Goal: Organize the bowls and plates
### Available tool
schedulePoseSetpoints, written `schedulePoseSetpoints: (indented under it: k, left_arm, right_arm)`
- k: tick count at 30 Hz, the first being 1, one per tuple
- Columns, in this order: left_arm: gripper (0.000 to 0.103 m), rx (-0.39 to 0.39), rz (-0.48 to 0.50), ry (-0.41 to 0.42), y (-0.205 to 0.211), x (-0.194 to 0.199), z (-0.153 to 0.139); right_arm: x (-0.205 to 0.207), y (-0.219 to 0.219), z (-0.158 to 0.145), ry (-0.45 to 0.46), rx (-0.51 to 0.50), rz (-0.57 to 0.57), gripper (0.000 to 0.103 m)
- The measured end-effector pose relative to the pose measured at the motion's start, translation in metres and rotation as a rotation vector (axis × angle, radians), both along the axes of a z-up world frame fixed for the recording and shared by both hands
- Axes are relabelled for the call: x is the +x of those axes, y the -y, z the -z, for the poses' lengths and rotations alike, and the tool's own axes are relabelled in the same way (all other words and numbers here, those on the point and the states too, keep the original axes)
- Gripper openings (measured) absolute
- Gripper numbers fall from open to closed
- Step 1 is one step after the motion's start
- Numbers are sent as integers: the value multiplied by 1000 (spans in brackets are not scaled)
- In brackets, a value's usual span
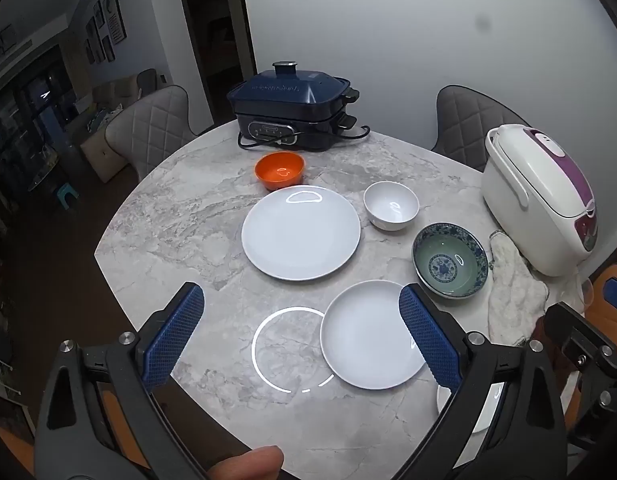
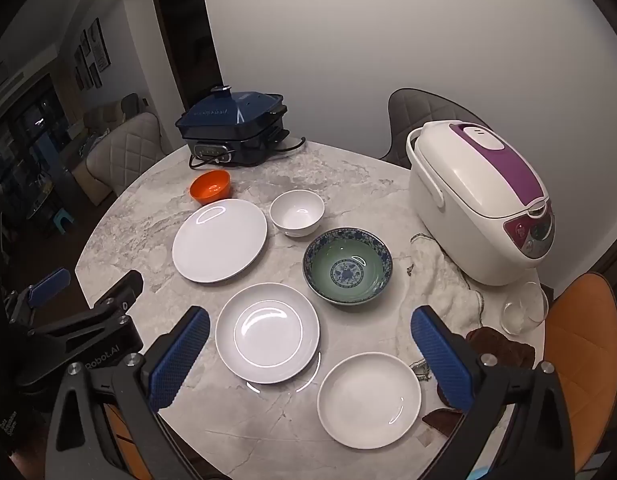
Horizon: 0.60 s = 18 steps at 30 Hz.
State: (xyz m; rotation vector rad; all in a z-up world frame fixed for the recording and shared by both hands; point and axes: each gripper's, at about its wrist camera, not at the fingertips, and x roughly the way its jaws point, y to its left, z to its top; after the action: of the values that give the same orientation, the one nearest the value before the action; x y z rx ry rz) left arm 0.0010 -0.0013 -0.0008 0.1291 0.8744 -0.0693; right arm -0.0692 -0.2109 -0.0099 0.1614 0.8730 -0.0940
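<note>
Nothing is stacked yet: three white plates (image 2: 219, 240) and three bowls (image 2: 347, 266) lie apart on the table (image 2: 348, 176). Left gripper (image 1: 302, 334) and right gripper (image 2: 310, 354) hover near, jaws wide, empty.

The desk (image 2: 348, 184) is grey-white marble with darker veining. On it, three plain white plates: a large plate (image 2: 219, 240) at ten o'clock, a rimmed plate (image 2: 267, 333) in the middle, and a smaller plate (image 2: 369, 400) at five o'clock. The white bowl (image 2: 296, 212) is plain; the orange bowl (image 2: 209, 186) is bright orange. The patterned bowl (image 2: 347, 266) is pale green inside with a blue-and-white floral rim and centre medallion. The rice cooker (image 2: 480, 208) at two o'clock is white with a purple band; the electric pot (image 2: 232, 124) at eleven o'clock is dark navy. Both hand-held gripper pads (image 2: 440, 356) are blue and cross-hatched.
</note>
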Motion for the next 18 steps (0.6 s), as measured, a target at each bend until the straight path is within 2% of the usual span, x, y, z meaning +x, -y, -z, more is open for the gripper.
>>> schedulePoseSetpoints:
  k: [4,7,18]
  left_arm:
    - [99,-21,6,6,-4,-1,3]
    - [99,2,3,5,0,1,3]
    - [99,-10,3,3,0,-2,3]
  right_arm:
    - [0,0,0,2,-4,0,103]
    - [1,-1,1,-3,-5,-1,103]
    - [2,-2,-1,-5,-2,-2,103]
